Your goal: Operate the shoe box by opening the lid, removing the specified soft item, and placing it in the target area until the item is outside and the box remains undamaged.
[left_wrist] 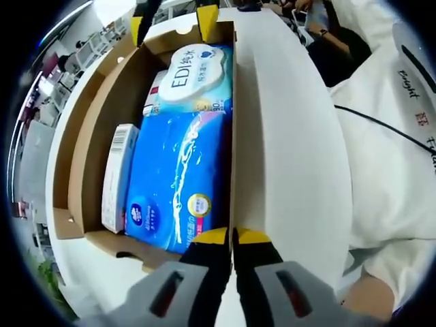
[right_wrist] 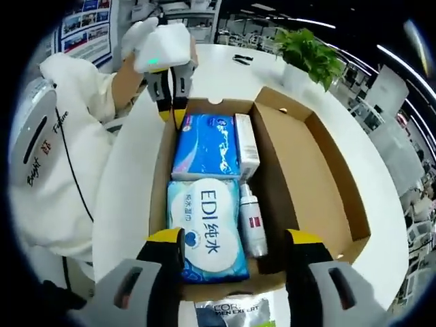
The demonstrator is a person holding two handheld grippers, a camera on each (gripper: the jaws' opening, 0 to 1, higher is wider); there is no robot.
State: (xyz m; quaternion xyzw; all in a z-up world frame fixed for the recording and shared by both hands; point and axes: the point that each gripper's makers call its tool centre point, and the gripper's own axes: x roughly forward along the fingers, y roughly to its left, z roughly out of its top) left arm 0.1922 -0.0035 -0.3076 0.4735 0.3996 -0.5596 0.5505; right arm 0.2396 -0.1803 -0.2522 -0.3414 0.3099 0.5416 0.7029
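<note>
The open cardboard shoe box (right_wrist: 272,170) lies on a white table, its lid (right_wrist: 327,184) folded flat to one side. Inside lie a blue soft tissue pack (right_wrist: 206,144) (left_wrist: 177,184), a blue-and-white EDI wipes pack (right_wrist: 208,228) (left_wrist: 197,75), a narrow white carton (right_wrist: 246,144) (left_wrist: 117,177) and a small white bottle (right_wrist: 251,221). My left gripper (left_wrist: 232,236) is shut on the box's long wall near a corner, beside the blue pack; the right gripper view shows it (right_wrist: 172,116) at the box's far end. My right gripper (right_wrist: 233,245) stands open, straddling the EDI pack's end of the box (left_wrist: 172,24).
The table (left_wrist: 286,136) is white and rounded. A person in white clothes (right_wrist: 61,136) stands close to the box's side. A potted plant (right_wrist: 310,54) and a small black object (right_wrist: 242,59) sit beyond the box. A printed pack (right_wrist: 228,310) lies under my right gripper.
</note>
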